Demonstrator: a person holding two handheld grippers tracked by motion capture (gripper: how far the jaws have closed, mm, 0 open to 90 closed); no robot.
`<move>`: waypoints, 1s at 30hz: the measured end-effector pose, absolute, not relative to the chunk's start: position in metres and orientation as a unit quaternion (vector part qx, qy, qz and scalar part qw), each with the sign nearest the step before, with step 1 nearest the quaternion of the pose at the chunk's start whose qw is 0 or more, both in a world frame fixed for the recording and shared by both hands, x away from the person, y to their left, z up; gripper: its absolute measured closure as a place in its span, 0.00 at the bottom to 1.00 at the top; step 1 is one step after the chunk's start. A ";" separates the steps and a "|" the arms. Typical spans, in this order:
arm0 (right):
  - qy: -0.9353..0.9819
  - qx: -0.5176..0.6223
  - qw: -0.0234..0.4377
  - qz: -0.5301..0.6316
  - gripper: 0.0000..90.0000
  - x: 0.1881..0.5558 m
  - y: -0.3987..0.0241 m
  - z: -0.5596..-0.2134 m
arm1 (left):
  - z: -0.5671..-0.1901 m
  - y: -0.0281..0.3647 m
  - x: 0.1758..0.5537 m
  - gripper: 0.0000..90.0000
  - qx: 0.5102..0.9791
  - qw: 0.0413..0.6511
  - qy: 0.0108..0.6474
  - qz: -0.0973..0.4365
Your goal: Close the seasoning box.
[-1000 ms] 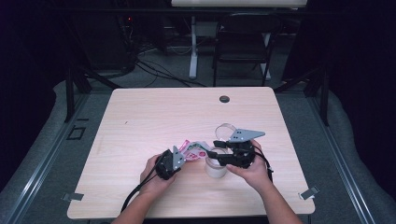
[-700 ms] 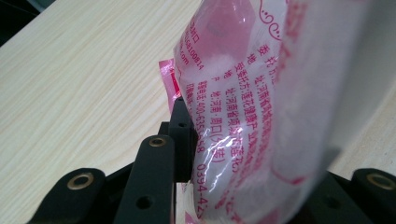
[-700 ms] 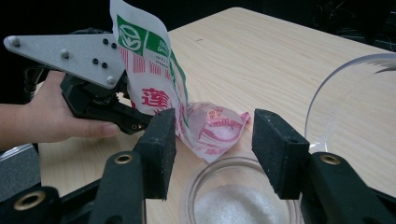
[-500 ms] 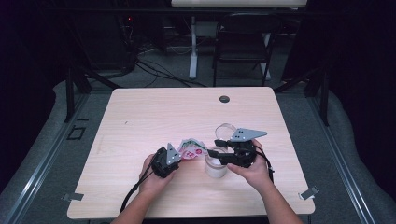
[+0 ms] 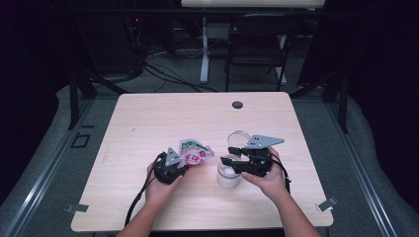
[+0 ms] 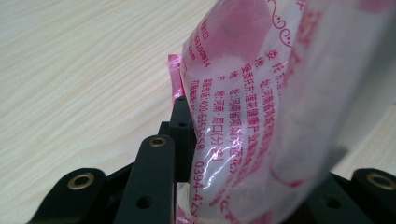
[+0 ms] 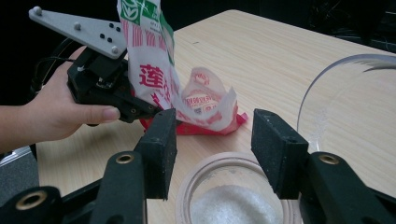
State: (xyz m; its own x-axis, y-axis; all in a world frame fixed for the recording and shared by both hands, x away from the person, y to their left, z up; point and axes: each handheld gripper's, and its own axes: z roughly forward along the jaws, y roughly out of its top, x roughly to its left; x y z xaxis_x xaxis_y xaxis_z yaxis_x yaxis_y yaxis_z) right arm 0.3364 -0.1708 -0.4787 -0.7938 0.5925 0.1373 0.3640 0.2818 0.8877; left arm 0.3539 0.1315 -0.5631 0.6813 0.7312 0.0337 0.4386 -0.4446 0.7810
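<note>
Packet [image 5: 196, 152] of pink and white plastic, printed in red, clenched between the jaws of the left gripper [image 5: 179, 167] near the middle of the wooden table [image 5: 148, 123], torn mouth sagging toward the jar. Small clear jar [image 5: 229, 174] just to the right, part full of white grains, rim pale and round. Right gripper [image 5: 232, 162] poised over the jar's rim, jaws spread to either side of the rim and touching nothing, as seen in the right gripper view. Clear round lid [image 5: 238, 137] lying on the table just behind the jar. Likely step: tipping what is left in the packet into the jar. Best done by bringing the packet's open mouth right over the rim before tilting, keeping the grip low on the packet, pouring slowly, and steadying the jar against a knock
</note>
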 end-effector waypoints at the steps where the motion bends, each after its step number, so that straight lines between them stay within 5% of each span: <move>1: 0.793 0.302 0.111 0.518 0.56 0.336 -0.171 -0.479 | -0.563 0.134 0.355 0.81 0.825 0.396 0.359 0.183; 11: 0.794 0.303 0.111 0.516 0.56 0.337 -0.171 -0.479 | -0.566 0.145 0.361 0.82 0.804 0.424 0.389 0.146; 30: 0.790 0.303 0.113 0.520 0.56 0.336 -0.171 -0.478 | -0.559 0.154 0.361 0.86 0.793 0.428 0.402 0.164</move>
State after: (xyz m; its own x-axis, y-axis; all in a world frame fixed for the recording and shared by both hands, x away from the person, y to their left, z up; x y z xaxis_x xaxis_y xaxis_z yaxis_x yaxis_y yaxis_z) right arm 0.3358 -0.1712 -0.4779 -0.7905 0.5972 0.1361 0.3614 0.2755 0.8908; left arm 0.3607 0.1540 -0.5589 0.6228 0.7778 -0.0846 0.4970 -0.3099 0.8105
